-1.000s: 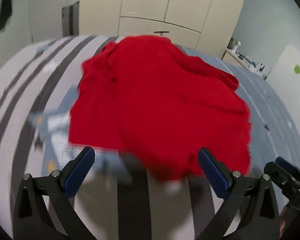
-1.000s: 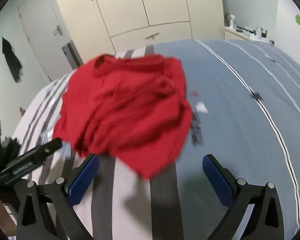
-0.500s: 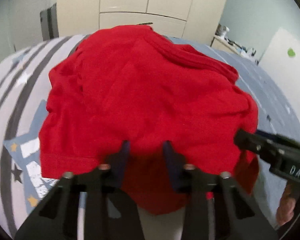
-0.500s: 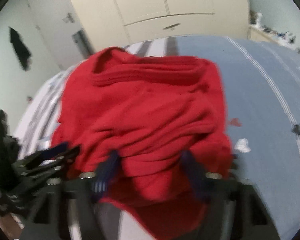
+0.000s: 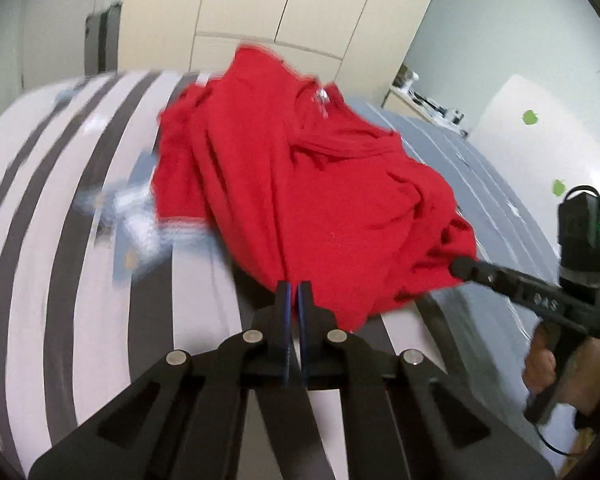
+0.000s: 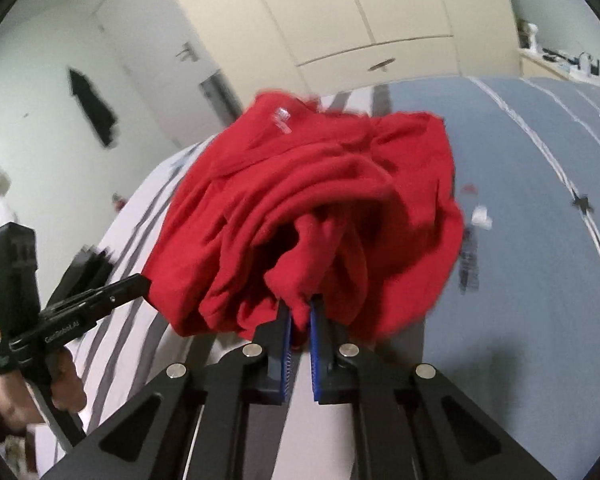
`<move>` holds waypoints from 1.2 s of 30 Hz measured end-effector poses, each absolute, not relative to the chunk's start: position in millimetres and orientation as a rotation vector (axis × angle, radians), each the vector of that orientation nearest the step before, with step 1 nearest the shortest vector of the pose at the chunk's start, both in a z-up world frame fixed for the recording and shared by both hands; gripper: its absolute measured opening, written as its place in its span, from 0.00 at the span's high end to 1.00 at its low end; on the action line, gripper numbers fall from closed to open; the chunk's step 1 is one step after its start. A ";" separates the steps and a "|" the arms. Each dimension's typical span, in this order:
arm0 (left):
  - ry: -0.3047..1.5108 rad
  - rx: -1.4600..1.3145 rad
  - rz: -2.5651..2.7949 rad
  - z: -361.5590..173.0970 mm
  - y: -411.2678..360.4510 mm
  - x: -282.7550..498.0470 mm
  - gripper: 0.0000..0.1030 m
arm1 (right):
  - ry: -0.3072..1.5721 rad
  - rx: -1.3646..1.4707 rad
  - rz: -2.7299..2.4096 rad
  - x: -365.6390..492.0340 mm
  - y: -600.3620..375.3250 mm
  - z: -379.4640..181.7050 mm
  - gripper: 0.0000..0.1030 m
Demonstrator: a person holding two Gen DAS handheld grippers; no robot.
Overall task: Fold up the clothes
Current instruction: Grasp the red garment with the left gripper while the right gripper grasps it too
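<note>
A crumpled red garment [image 5: 300,200] lies bunched on the bed and is being lifted at its near edge. My left gripper [image 5: 294,292] is shut on the near hem of the red garment. My right gripper [image 6: 300,312] is shut on a thick bunch of the same garment [image 6: 308,208]. A white neck label [image 6: 283,117] shows at the far top of the garment. The right gripper also shows in the left wrist view [image 5: 466,266], biting the garment's right edge. The left gripper shows in the right wrist view [image 6: 140,282] at the garment's left edge.
The bed has a grey-and-white striped cover [image 5: 60,240] on the left and a blue cover [image 6: 540,200] on the right. Cream wardrobe doors [image 5: 280,8] stand behind the bed. A small desk with clutter [image 5: 428,100] is at the far right. A door [image 6: 148,64] is at the left.
Both grippers went from wide open in front of the garment to shut on its near edge. The garment is now pulled up and bunched toward me.
</note>
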State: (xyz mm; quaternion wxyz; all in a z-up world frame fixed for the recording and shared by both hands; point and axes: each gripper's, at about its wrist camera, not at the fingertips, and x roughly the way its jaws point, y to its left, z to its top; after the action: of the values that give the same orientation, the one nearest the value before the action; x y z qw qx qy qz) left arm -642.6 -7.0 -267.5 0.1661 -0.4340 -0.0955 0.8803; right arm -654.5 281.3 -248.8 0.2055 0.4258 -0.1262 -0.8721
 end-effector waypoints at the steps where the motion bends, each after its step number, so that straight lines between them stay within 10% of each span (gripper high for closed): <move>1: -0.277 -1.264 2.484 -267.1 -7.2 -617.3 1.00 | -0.354 1.187 -2.412 -634.7 282.1 -246.6 0.93; 13: -0.341 -1.553 2.299 -287.6 -12.3 -409.9 0.99 | -0.284 1.499 -2.244 -411.8 288.1 -264.4 0.93; 17: -0.359 -1.438 2.412 -287.6 -2.0 -480.5 0.62 | -0.254 1.467 -2.359 -430.9 297.7 -258.7 0.86; 18: -0.367 -1.401 2.431 -286.4 3.2 -497.4 0.43 | -0.246 1.448 -2.395 -439.0 300.3 -254.3 0.76; 21: -0.363 -1.292 2.517 -284.4 16.5 -557.2 0.29 | -0.286 1.365 -2.512 -477.8 314.1 -245.1 0.53; 34: 0.084 -1.373 2.682 -320.8 63.7 -766.2 0.32 | -0.351 1.357 -2.548 -658.0 289.5 -267.8 0.45; 36: 0.143 -1.410 2.669 -326.6 65.9 -775.9 0.70 | -0.394 1.389 -2.513 -676.0 285.5 -279.0 0.45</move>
State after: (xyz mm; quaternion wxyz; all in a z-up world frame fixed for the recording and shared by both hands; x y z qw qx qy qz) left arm -775.9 65.9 -326.6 0.0599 -0.4658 0.0472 0.8816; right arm -676.0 285.5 -279.0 0.1215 0.4756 -0.1349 -0.8607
